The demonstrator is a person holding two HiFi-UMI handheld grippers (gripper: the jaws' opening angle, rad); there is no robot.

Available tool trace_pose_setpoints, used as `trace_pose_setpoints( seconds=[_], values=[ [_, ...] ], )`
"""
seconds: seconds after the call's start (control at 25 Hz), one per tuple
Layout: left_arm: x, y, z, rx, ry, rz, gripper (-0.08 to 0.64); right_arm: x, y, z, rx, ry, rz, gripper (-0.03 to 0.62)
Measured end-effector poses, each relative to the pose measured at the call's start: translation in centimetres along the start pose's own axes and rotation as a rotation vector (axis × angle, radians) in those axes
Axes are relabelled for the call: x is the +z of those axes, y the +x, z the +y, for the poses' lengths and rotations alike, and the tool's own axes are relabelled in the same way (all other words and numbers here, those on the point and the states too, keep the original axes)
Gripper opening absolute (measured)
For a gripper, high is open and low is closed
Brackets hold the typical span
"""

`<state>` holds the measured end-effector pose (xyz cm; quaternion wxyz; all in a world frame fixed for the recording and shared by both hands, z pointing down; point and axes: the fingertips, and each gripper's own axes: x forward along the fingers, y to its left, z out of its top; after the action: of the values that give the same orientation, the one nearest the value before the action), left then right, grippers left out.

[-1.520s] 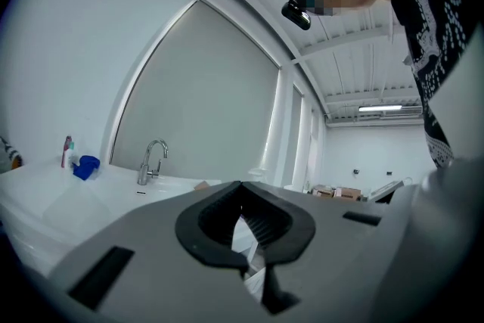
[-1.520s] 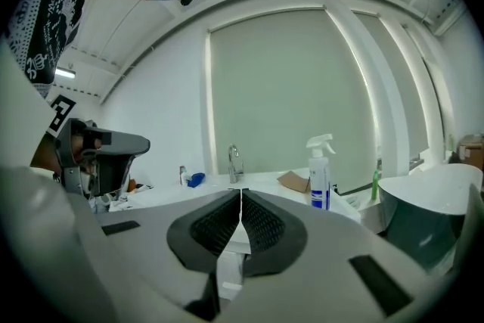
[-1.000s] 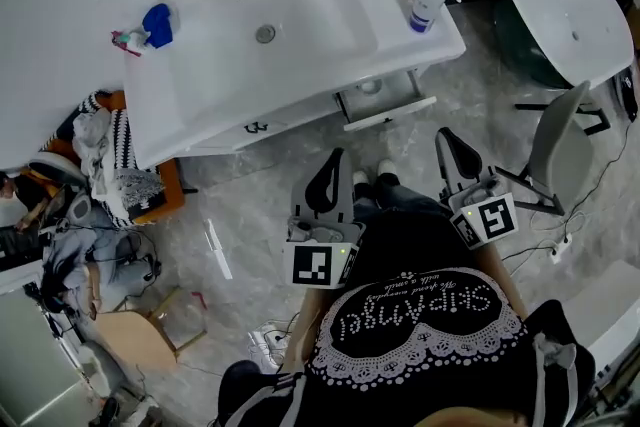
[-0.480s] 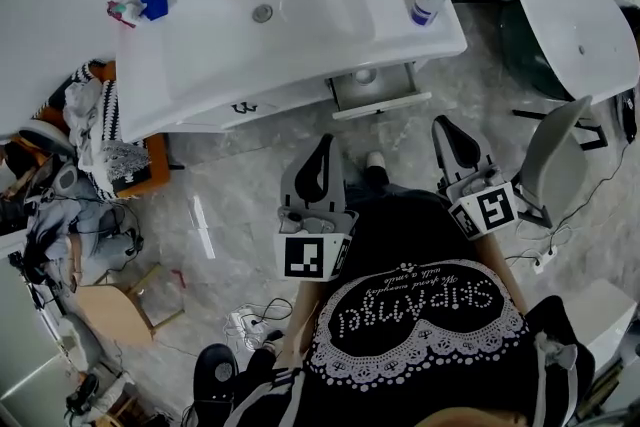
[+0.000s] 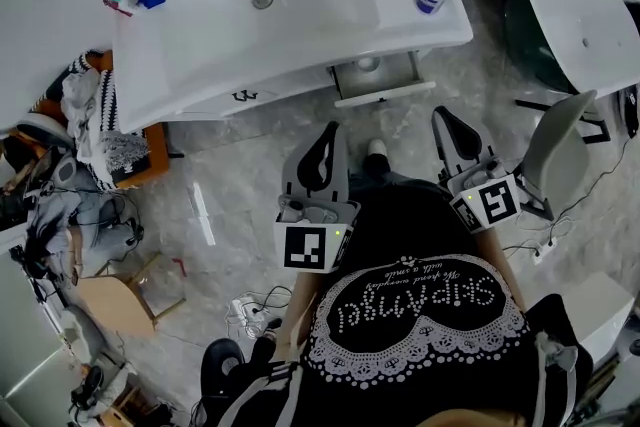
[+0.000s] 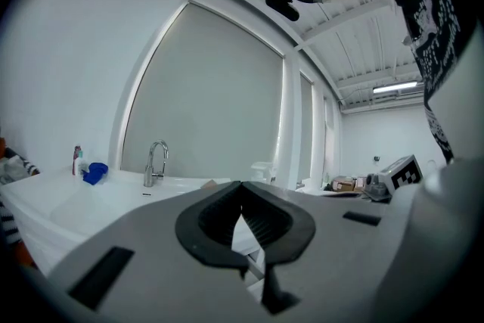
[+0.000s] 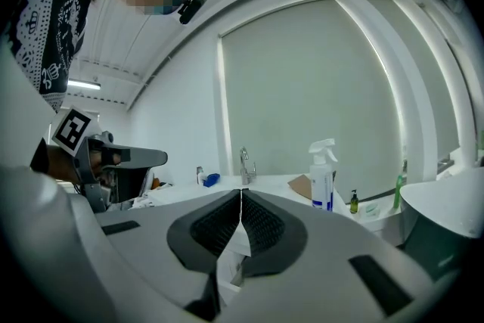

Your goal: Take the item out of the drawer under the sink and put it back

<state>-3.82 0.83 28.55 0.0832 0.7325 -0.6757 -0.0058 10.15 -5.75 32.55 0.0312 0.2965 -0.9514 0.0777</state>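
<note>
Presently, entries by clock face in the head view:

- Drawer [image 5: 385, 93]: under the sink [image 5: 200, 45], standing pulled open towards 6 o'clock. Its front panel runs roughly 9 to 3 o'clock.
- Item [image 5: 367, 63]: a small, pale, round thing inside the drawer, towards its left half. Too small to identify.
- Left gripper [image 5: 330, 128]: jaws closed together, nothing between them, pointing towards 12 o'clock. The item lies at about 1 o'clock from its tips, well apart.
- Right gripper [image 5: 441, 113]: jaws likewise pressed together and empty, pointing towards 11 o'clock. The item lies at about 10 o'clock from its tips, well apart.
- Judgement: the drawer sits between the two grippers' lines of reach. The left gripper faces the item more squarely, and either one must spread its jaws before reaching in.
</note>
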Motion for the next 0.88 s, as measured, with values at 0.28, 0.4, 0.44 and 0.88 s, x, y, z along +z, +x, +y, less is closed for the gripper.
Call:
trace_pose_setpoints(
  seconds=[0.28, 0.4, 0.44, 0.88],
  values=[
    [0.6, 0.1, 0.5, -0.009, 0.009, -0.021, 0.006, 0.1, 0.5, 0.2, -0.008, -0.008, -0.007, 0.020],
    [0.1, 0.1, 0.5, -0.005, 0.003, 0.012, 0.006, -0.1, 1.0, 0.6, 0.026, -0.076, 0.010, 0.020],
    [0.1, 0.1, 0.5, 0.000, -0.002, 0.014, 0.006, -0.7, 1.2, 0.7, 0.042, -0.131, 0.049, 0.020],
    [-0.7, 0.1, 1.1, 0.128, -0.067, 0.034, 0.006, -17.5, 9.7, -2.2, 0.285, -0.618, 0.582, 0.023]
  ],
)
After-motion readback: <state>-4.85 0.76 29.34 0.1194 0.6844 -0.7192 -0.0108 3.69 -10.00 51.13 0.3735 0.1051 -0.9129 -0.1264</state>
